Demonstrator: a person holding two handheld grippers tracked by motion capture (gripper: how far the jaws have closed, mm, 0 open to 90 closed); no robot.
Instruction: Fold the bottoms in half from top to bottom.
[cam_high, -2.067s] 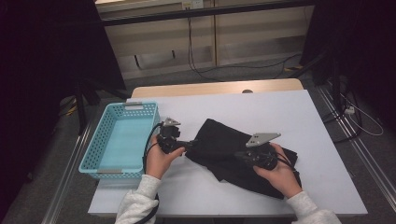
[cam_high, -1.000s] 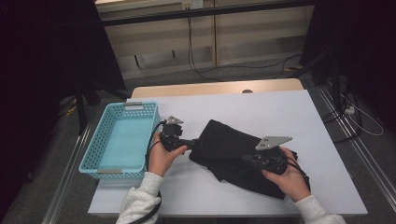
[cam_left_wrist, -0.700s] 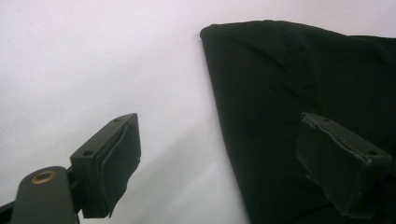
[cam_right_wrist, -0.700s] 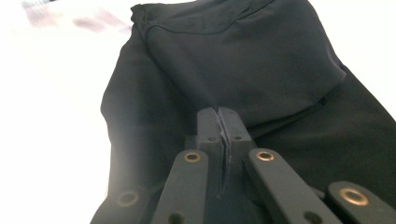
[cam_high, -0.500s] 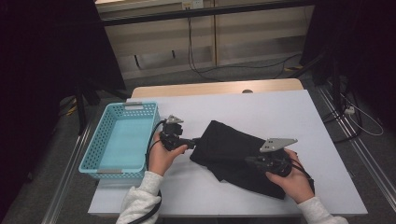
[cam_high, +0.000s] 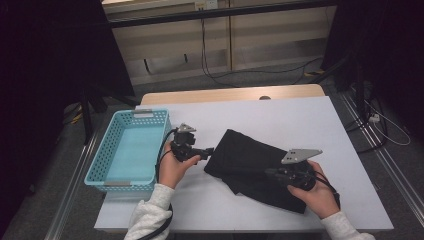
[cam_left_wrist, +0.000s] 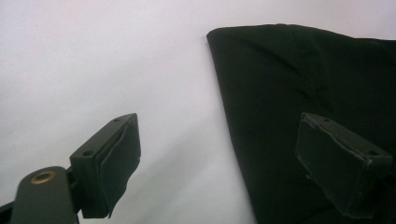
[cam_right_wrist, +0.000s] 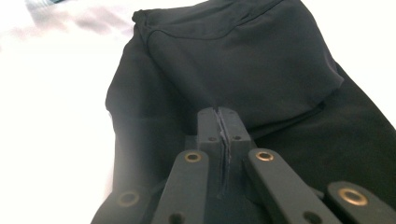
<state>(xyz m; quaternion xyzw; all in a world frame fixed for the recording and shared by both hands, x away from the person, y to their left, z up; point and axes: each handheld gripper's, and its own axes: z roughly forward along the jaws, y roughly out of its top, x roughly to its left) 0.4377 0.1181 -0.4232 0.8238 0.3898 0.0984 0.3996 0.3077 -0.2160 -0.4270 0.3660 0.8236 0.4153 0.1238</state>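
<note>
A black folded cloth (cam_high: 245, 157) lies on the white table (cam_high: 300, 120), right of centre. My left gripper (cam_high: 210, 150) is held at the cloth's left edge, and it stands open. In the left gripper view its jaws (cam_left_wrist: 224, 163) straddle that edge, one pad over bare table and the other over the cloth (cam_left_wrist: 303, 70). My right gripper (cam_high: 268, 172) hovers over the cloth's near right part. In the right gripper view its pads (cam_right_wrist: 219, 122) are pressed together, with no fabric visible between them, and the cloth (cam_right_wrist: 233, 60) spreads out ahead.
A light blue plastic basket (cam_high: 120, 184) stands at the table's left side, close beside my left hand, and nothing is inside it. Bare white table lies behind and to the right of the cloth. Cables run across the floor beyond the table.
My right gripper has drawn back to the right and toward the near edge over the cloth. My left gripper has edged slightly right, toward the cloth's left edge.
</note>
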